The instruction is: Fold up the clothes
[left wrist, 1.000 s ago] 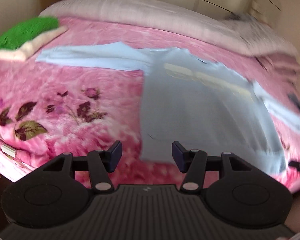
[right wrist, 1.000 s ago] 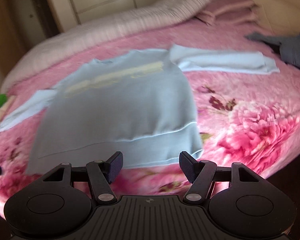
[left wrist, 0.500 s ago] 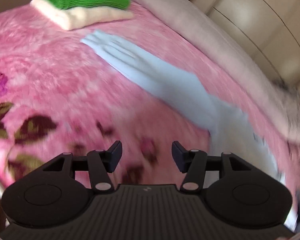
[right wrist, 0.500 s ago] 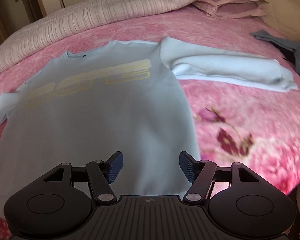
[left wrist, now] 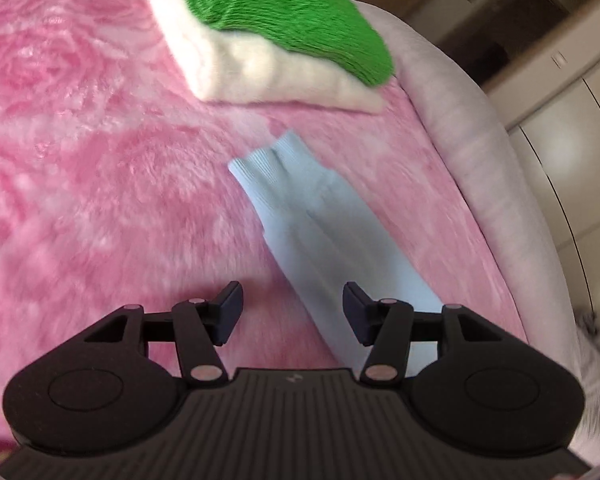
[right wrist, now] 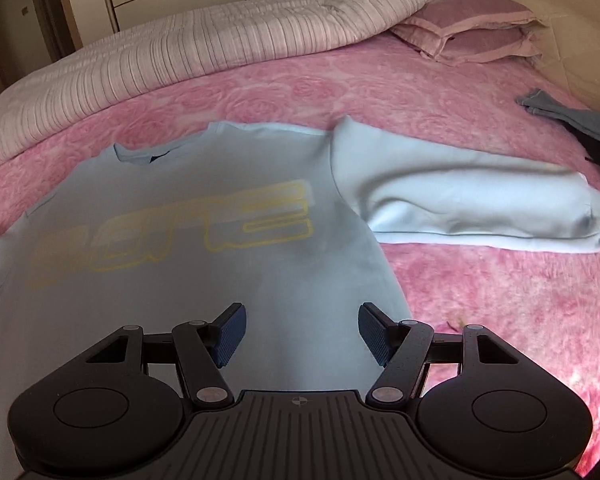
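A light blue sweatshirt (right wrist: 204, 264) with yellow outlined lettering lies flat, front up, on a pink floral blanket (right wrist: 520, 304). Its one sleeve (right wrist: 472, 204) stretches out to the right in the right wrist view. The other sleeve (left wrist: 332, 240) runs diagonally through the left wrist view, its ribbed cuff (left wrist: 276, 164) pointing up-left. My left gripper (left wrist: 293, 311) is open just above this sleeve, which passes between the fingers. My right gripper (right wrist: 302, 334) is open over the sweatshirt's lower body, holding nothing.
A folded green knit (left wrist: 284, 12) sits on a folded cream garment (left wrist: 260, 76) just beyond the cuff. A pale striped quilt (right wrist: 228, 44) and mauve pillows (right wrist: 468, 28) lie at the bed's far side. Dark grey clothing (right wrist: 580, 120) lies at the right edge.
My left gripper has travelled left along the sleeve toward its cuff, closing in on the green and cream stack. My right gripper has moved forward and lower over the sweatshirt's body. Both stayed open.
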A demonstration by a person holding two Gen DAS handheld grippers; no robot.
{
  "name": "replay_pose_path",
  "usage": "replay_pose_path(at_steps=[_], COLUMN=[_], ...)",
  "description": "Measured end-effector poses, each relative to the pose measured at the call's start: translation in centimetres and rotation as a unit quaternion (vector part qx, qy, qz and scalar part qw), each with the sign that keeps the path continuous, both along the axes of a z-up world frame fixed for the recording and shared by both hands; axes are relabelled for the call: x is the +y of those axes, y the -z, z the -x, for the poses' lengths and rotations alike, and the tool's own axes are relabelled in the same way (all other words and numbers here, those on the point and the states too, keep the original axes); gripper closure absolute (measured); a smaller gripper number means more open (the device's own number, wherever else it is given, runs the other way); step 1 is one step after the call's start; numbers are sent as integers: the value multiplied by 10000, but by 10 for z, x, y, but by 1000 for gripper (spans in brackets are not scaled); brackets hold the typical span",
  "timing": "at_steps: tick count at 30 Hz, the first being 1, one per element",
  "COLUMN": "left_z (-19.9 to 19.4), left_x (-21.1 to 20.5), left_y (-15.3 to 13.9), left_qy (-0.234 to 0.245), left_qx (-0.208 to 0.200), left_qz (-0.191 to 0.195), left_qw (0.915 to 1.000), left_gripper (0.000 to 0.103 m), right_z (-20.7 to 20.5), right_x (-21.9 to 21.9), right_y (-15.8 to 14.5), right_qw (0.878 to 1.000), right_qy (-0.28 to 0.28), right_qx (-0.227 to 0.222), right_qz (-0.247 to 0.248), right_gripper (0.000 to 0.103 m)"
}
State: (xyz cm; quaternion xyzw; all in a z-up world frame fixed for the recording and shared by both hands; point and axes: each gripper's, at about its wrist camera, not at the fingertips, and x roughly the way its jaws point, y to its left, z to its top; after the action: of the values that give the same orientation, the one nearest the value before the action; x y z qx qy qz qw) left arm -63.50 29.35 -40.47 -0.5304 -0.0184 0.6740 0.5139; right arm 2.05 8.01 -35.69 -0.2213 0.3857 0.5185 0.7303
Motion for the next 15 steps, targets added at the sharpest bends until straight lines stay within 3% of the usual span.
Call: replay_pose_path(at_steps=[3,5,6,7,8,10,12,15], left_z=[1,-3,-5,-7,-10,-30,-69,-135], left_x=[12,19,22,24,23,18,12,-3], left_y=[3,6,8,9,7,-10,-39,-81], left_qy=[-109,-111,-80,-65,-152,-91,316,1348], left_qx=[128,282,342,348,428,1091,2040,2485], left_qz=[-128,-154,-115,-78,-81,-254,-734,-1561], left_qw=[9998,9994,9993,9993,9989,9937,9757,9464], left_gripper=[59,75,92,97,97,99,99,99], right_z=[-1,-4,-7,-9,-12,-16,-20,-30], right_x=[3,4,4,5,5,3,1,-2], right_y=[5,9,11,13,14,14,14,13], right_qw=[9999,9999,9999,9998,9998,9998,9998,9997], right_qy=[-59,-9,33,74,102,95,102,211], right_qx=[24,12,16,23,28,10,-20,-67], right_qz=[82,145,162,172,172,156,141,113], right_gripper=[37,37,37,37,37,37,37,37])
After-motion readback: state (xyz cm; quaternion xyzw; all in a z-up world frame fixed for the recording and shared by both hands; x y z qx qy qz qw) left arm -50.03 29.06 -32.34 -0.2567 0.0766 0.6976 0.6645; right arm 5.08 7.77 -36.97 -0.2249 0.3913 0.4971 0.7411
